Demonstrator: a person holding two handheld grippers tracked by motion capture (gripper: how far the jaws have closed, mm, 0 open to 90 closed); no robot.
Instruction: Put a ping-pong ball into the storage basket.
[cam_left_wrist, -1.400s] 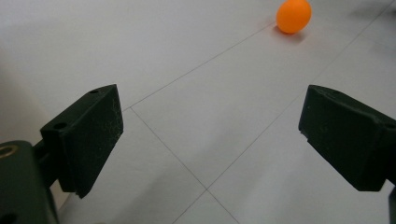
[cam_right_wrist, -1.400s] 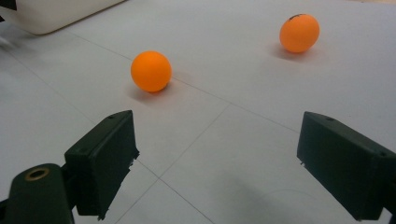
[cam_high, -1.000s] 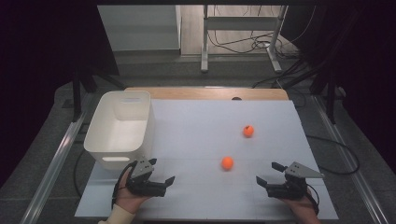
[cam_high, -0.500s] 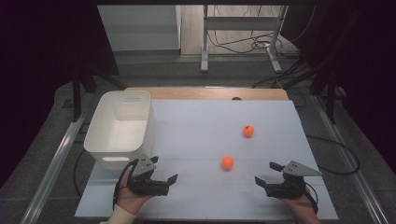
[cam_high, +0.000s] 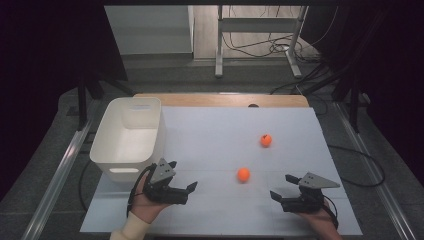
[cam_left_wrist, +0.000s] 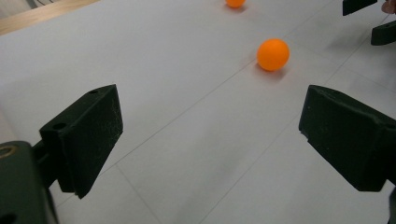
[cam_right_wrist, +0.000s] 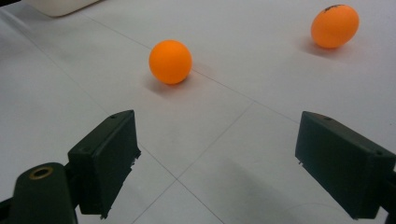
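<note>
Two orange balls lie on the white table top: a near ball (cam_high: 243, 174) (cam_left_wrist: 273, 54) (cam_right_wrist: 170, 61) and a far ball (cam_high: 266, 140) (cam_left_wrist: 235, 3) (cam_right_wrist: 335, 26) with a dark mark on top. My left gripper (cam_high: 182, 176) (cam_left_wrist: 210, 126) is open at the front left, its jaws facing the near ball from a distance. At the front right my right gripper (cam_high: 281, 186) (cam_right_wrist: 217, 154) is open too, a short way from the near ball. Nothing sits between either pair of jaws.
A white plastic bin (cam_high: 161, 125) stands at the table's left side, just behind my left hand, and looks empty; its corner (cam_right_wrist: 60, 5) shows in the right gripper view. A wooden strip (cam_high: 220, 100) edges the far side. The other gripper's jaws (cam_left_wrist: 369, 18) appear at the top right of the left gripper view.
My left gripper has crept slightly to the right and my right gripper slightly to the left. Both balls stay where they were.
</note>
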